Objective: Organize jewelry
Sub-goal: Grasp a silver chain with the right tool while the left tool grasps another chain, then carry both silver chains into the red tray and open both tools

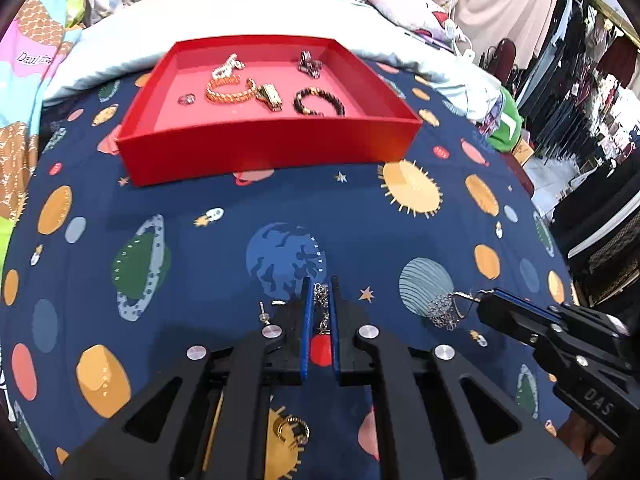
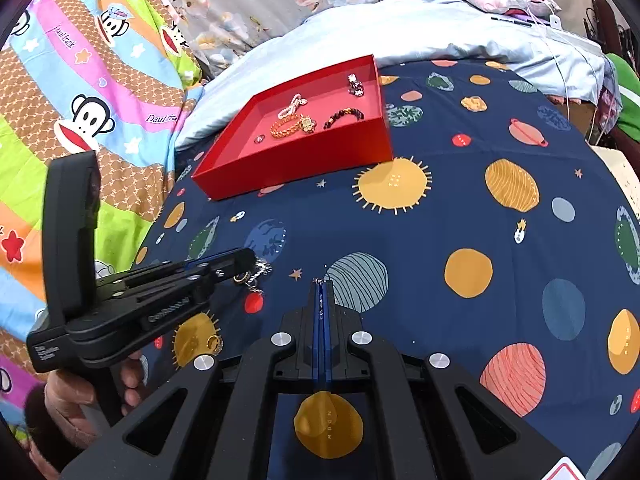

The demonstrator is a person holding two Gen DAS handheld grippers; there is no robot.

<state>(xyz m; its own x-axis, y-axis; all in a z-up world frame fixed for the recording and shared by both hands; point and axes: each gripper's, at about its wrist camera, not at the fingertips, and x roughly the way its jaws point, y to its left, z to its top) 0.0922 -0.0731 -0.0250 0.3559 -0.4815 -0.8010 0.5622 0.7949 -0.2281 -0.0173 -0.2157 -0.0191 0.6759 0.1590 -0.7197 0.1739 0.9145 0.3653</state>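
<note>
Already the red tray (image 1: 264,148) holds bracelets (image 1: 230,90) and a ring (image 1: 186,99). Nearer than it, the left tongs (image 1: 320,292) grip a silver chain (image 1: 321,300), the right tongs (image 2: 322,282) pinch a mesh earring (image 1: 444,312); a gold ring (image 1: 294,430) remains on the cloth.

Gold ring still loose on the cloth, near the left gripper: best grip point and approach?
Pinch the gold ring across its band, coming from above. It lies flat on the cloth, so a side approach finds no edge. Both grippers look occupied.
</note>
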